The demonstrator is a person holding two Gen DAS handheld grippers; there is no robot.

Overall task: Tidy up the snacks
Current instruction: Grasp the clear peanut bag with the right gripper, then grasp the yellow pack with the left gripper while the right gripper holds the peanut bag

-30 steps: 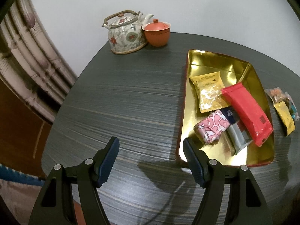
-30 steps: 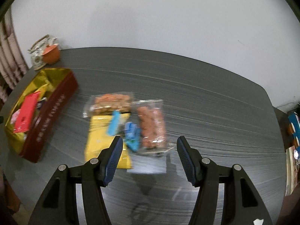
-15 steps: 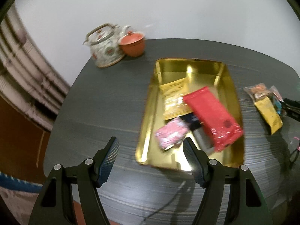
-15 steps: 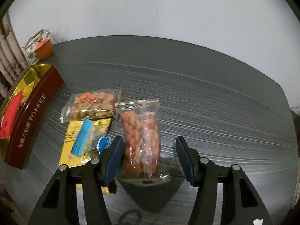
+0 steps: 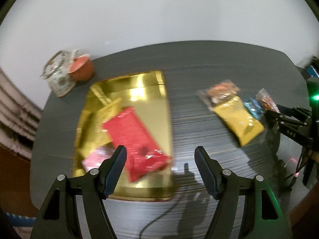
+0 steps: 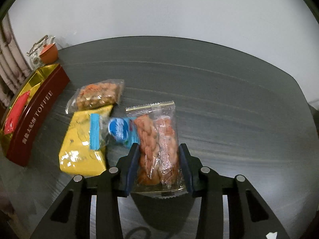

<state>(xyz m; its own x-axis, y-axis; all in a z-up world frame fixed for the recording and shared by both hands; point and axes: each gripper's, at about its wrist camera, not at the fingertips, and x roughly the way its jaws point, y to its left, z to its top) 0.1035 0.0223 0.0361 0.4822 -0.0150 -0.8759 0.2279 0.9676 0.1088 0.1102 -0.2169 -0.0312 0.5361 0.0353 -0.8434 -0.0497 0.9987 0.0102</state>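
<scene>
My right gripper [image 6: 158, 155] is shut on a clear packet of orange twisted snacks [image 6: 157, 139], its pads pressed on both long sides. Beside it on the dark table lie a yellow packet [image 6: 81, 149], a blue-wrapped packet [image 6: 117, 129] and a clear packet of orange-brown snacks [image 6: 97, 96]. The gold tray with a red "TOFFEE" wall [image 6: 37, 115] stands at the left, holding a red packet [image 6: 17, 113]. My left gripper [image 5: 160, 159] is open and empty above the tray's [image 5: 147, 91] near right corner; the red packet [image 5: 137, 139] and a pink packet [image 5: 93, 159] lie inside. The right gripper [image 5: 287, 119] shows at the far right.
A floral teapot [image 5: 59, 75] and an orange lidded cup [image 5: 81, 69] stand at the table's far left corner near the wall. A dark cable [image 5: 157, 219] lies on the table near my left gripper. The table's [image 6: 219, 99] right half is bare.
My right gripper has moved down and closed on the twisted-snack packet. My left gripper has swung to the right, from left of the tray to over its near right corner.
</scene>
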